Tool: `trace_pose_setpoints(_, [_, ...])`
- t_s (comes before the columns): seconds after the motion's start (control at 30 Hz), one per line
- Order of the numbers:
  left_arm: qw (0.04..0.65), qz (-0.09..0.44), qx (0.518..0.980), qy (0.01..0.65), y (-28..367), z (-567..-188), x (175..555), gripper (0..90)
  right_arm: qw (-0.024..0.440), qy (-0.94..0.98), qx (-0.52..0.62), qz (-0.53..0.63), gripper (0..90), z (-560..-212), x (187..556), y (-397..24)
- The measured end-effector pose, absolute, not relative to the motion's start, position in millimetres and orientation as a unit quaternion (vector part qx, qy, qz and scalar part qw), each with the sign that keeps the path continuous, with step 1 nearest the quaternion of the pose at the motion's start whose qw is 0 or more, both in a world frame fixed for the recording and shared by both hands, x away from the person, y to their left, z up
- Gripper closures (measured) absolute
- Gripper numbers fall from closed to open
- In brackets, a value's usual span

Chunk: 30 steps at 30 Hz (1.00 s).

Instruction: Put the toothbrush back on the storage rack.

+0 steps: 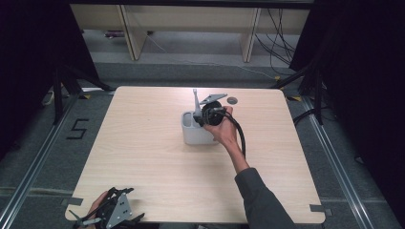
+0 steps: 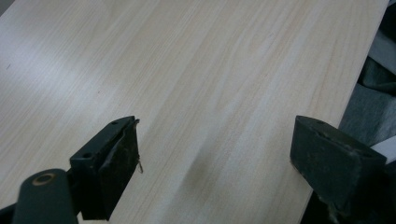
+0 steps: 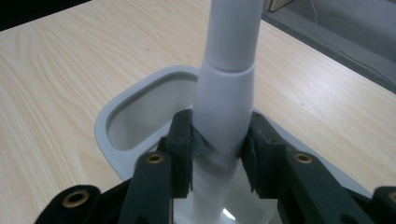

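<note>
Left gripper sits at bench near edge by the left corner, jaws spread wide, nothing between them; its own view has bare wood. Right gripper mid-bench toward far edge, clamped on grey handle standing in grey holder. Right gripper view shows 2 pads pinching the handle's thick collar; high view shows the handle upright. Small dark disc near far edge. Wide open bench all round the holder.

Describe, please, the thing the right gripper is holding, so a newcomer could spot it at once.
Start at the light wooden table and find the grey holder near its middle. Rising upright from the holder is a grey utensil handle, clamped between the jaws of the right gripper. It is the tall, slim upright thing there; the small dark disc beyond lies flat.
</note>
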<state>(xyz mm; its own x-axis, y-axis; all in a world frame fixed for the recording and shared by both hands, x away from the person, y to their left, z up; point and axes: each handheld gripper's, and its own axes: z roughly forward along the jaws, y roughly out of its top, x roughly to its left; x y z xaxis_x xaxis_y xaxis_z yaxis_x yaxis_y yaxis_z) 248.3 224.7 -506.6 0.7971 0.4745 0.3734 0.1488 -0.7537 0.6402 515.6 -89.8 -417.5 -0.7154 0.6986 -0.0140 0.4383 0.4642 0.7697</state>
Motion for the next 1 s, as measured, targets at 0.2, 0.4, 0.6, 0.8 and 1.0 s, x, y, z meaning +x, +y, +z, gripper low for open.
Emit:
trace_pose_setpoints(0.2, [0.304,0.266,0.898,0.173,225,-507,248,15.1,0.167,0.839,0.338,0.392,66.2,-420,517,-91])
trace_pose_setpoints(0.4, [0.303,0.259,0.902,0.169,225,-507,248,15.1,0.157,0.839,0.334,0.399,65.6,-416,516,-92])
trace_pose_setpoints(0.6, [0.301,0.26,0.902,0.168,225,-506,248,15.0,0.163,0.838,0.337,0.398,59.7,-416,515,-94])
trace_pose_setpoints(0.8, [0.301,0.259,0.902,0.168,225,-506,248,15.1,0.158,0.828,0.34,0.417,49.7,-415,514,-98])
trace_pose_setpoints(1.0, [0.302,0.259,0.902,0.168,225,-506,248,15.0,0.171,0.824,0.337,0.422,44.5,-408,508,-102])
